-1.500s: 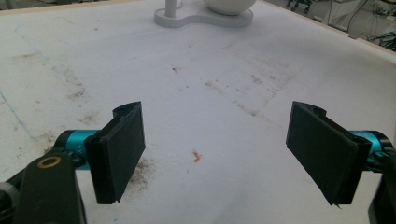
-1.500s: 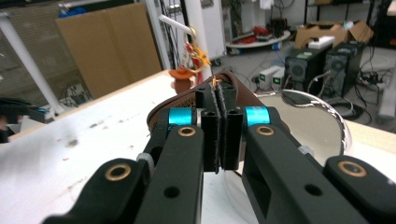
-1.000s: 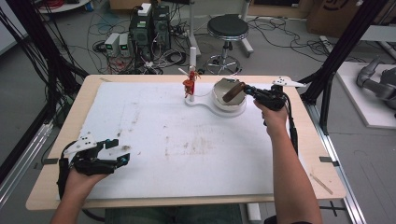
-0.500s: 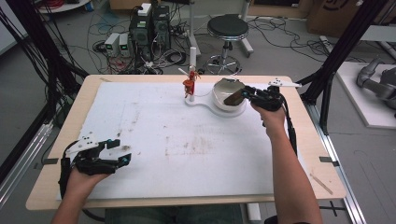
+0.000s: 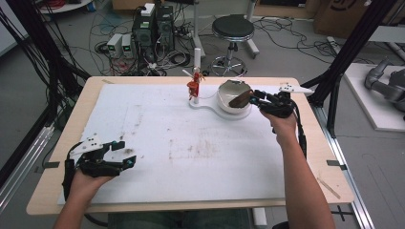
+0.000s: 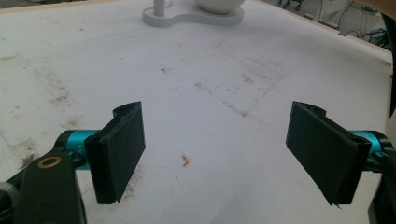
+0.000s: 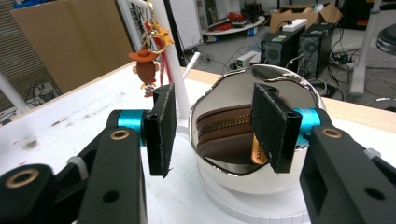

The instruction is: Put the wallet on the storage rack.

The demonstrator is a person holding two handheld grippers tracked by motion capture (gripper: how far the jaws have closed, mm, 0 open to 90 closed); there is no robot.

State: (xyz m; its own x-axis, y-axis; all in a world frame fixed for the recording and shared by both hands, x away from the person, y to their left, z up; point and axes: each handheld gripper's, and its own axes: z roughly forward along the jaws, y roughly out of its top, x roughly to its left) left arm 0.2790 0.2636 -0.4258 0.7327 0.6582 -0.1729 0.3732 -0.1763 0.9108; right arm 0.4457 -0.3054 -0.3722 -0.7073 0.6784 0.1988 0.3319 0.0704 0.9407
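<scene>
The bowl (image 7: 261, 177) looks glossy, white outside and mirror-bright inside, probably glazed ceramic or polished metal. The pouch (image 7: 224, 135) in it is matt brown cloth with a brassy metal zipper. The sheet (image 5: 191, 157) across the wooden tabletop (image 5: 329, 157) is matt white, scuffed and stained.

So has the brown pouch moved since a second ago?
Yes. The brown zip pouch was held above the white bowl's right rim; now it rests inside the bowl, and the right tongs have just opened off it.
</scene>
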